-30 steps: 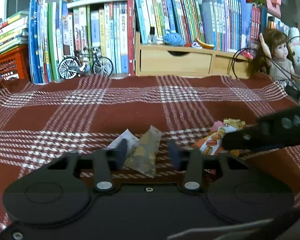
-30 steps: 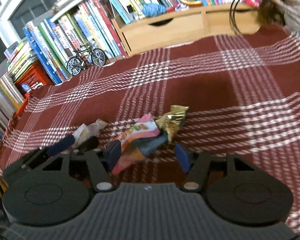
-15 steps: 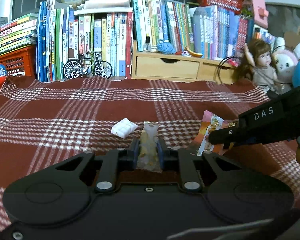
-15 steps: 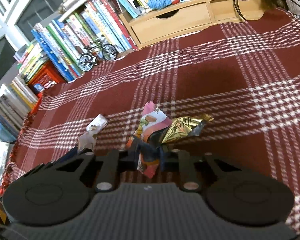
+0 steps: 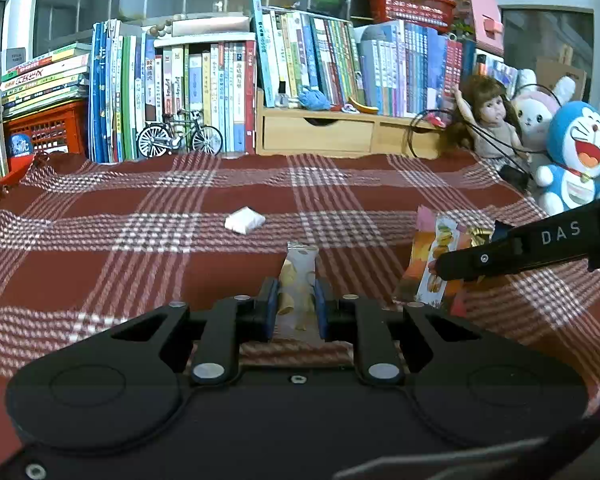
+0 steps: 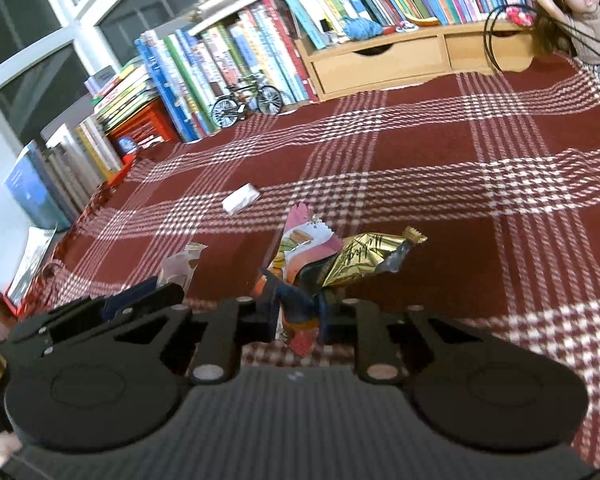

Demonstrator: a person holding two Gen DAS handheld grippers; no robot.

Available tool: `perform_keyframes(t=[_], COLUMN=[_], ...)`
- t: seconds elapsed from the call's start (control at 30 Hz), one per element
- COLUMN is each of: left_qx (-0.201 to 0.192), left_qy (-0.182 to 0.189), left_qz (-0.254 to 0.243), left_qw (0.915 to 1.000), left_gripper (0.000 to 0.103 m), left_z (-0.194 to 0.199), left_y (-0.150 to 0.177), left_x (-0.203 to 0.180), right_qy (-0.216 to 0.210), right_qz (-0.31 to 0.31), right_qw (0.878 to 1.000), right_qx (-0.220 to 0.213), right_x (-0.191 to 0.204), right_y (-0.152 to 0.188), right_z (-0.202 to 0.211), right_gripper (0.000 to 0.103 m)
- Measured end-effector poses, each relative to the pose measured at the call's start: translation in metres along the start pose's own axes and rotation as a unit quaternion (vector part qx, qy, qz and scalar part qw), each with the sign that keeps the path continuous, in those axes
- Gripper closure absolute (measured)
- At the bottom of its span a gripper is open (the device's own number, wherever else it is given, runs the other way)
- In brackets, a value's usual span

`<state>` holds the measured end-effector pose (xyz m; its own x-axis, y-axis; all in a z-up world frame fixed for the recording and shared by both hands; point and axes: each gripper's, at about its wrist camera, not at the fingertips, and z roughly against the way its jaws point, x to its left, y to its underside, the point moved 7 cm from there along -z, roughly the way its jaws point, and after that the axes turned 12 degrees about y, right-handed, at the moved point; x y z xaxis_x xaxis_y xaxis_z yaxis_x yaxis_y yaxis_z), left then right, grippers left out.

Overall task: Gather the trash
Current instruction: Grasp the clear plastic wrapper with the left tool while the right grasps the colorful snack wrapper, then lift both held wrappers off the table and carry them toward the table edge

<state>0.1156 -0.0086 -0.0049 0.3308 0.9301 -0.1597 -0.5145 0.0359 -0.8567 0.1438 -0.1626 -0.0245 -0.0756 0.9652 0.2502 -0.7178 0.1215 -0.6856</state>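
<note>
Pinching a pale snack wrapper (image 5: pixel 298 276) upright between its closed-in jaws, left gripper (image 5: pixel 296 304) above the red plaid cloth (image 5: pixel 140 264), right gripper (image 6: pixel 298 314) just clamped on 2 bunched wrappers, pink-orange (image 6: pixel 300 248) and gold (image 6: pixel 360 260), white packet (image 5: pixel 245 220) lying farther back on the cloth

Two grippers were at work, the left gripper (image 5: pixel 296 306) and the right gripper (image 6: pixel 298 314). Four bits of trash showed: a clear snack wrapper (image 5: pixel 299 280), a pink wrapper (image 6: pixel 300 248), a gold wrapper (image 6: pixel 360 258) and a white packet (image 5: pixel 244 220). One toy bicycle (image 5: pixel 179 136), one doll (image 5: pixel 490 120), two plush toys (image 5: pixel 572 156).
</note>
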Motion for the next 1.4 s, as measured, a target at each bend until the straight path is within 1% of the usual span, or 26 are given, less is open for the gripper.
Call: perform_keyframes(t=[0.17,0.47,0.67,0.93,1.1,1.17,1.23,1.4], left_qx=[0.006,0.007,0.005,0.023,0.034,0.036,0.029,0.002], left_qy=[0.003,0.017,0.026,0.045,0.049,0.047,0.040,0.031], left_qz=[0.008,0.010,0.004,0.019,0.019,0.018,0.019,0.025], left_qw=[0.9999,0.9998,0.9996,0.9986,0.9980,0.9981,0.9986,0.9992], left_gripper=[0.085,0.085,0.085,0.085,0.085,0.085,0.085,0.085], left_z=[0.016,0.045,0.070,0.102,0.117,0.118,0.117,0.106], left_y=[0.012,0.035,0.054,0.090,0.109,0.110,0.105,0.078], left_x=[-0.007,-0.026,-0.039,-0.052,-0.059,-0.058,-0.055,-0.047], right_qy=[0.000,-0.009,-0.016,-0.026,-0.029,-0.020,-0.012,0.013], right_qz=[0.026,0.060,0.093,0.112,0.141,0.151,0.160,0.161], right_qw=[1.000,0.998,0.995,0.993,0.990,0.988,0.987,0.984], right_qx=[-0.014,-0.023,-0.020,-0.005,0.000,-0.013,-0.023,-0.074], right_x=[0.003,0.010,0.018,0.024,0.031,0.032,0.032,0.029], right_y=[0.019,0.057,0.087,0.127,0.150,0.151,0.144,0.104], right_z=[0.019,0.046,0.061,0.080,0.092,0.094,0.093,0.080], right_gripper=[0.080,0.080,0.080,0.080,0.080,0.079,0.079,0.079])
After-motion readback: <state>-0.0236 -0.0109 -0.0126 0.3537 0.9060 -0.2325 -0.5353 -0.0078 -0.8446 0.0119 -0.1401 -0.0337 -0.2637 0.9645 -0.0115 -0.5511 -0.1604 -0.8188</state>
